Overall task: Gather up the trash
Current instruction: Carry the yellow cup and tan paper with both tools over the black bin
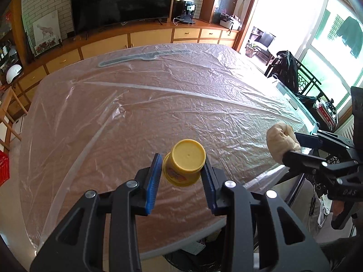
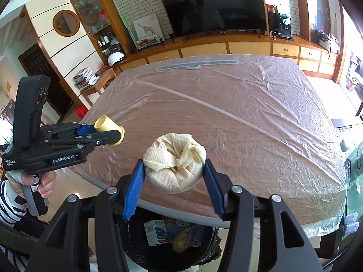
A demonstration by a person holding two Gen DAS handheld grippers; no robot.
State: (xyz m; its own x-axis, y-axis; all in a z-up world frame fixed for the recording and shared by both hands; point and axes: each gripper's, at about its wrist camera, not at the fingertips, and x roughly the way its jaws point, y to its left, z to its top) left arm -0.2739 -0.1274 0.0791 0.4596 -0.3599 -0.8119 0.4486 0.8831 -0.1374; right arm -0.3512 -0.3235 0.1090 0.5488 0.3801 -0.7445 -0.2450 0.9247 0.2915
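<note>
My left gripper (image 1: 182, 168) is shut on a small yellow plastic cup (image 1: 185, 162), held upside down above the near edge of the table (image 1: 158, 104); it also shows in the right wrist view (image 2: 109, 130). My right gripper (image 2: 174, 176) is shut on a crumpled beige paper towel wad (image 2: 175, 165), held above the table edge; the wad also shows in the left wrist view (image 1: 281, 139). A black trash bin (image 2: 168, 244) stands below the right gripper, holding a small carton (image 2: 156, 232) and other scraps.
The wooden table is covered with a clear wrinkled plastic sheet (image 2: 249, 113). A grey flat strip (image 1: 145, 56) lies under the plastic at the far edge. A TV (image 1: 122, 2) and cabinets stand behind. A chair with dark clothes (image 1: 288, 70) stands at the right.
</note>
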